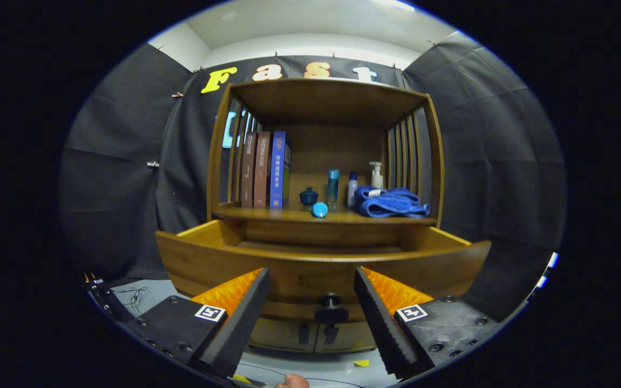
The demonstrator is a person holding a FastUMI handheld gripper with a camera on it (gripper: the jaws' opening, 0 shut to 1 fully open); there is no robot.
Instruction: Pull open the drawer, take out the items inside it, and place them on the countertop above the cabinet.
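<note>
Ahead of my tool (pixel 310 312) — fingers spread, gripping nothing — the drawer (pixel 316 264) stands open; items (pixel 391 203) already crowd the counter (pixel 267 214)

Dim booth, ceiling light (pixel 397 4) glare overhead, shaded shelf recess, strong fisheye bending at edges.

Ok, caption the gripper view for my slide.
Open gripper facing the pulled-out drawer, its knob between the jaws; books and bottles on the shelf above.

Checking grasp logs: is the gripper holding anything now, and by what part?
Nothing. The gripper is open, jaws apart on either side of the drawer knob, touching neither.
</note>
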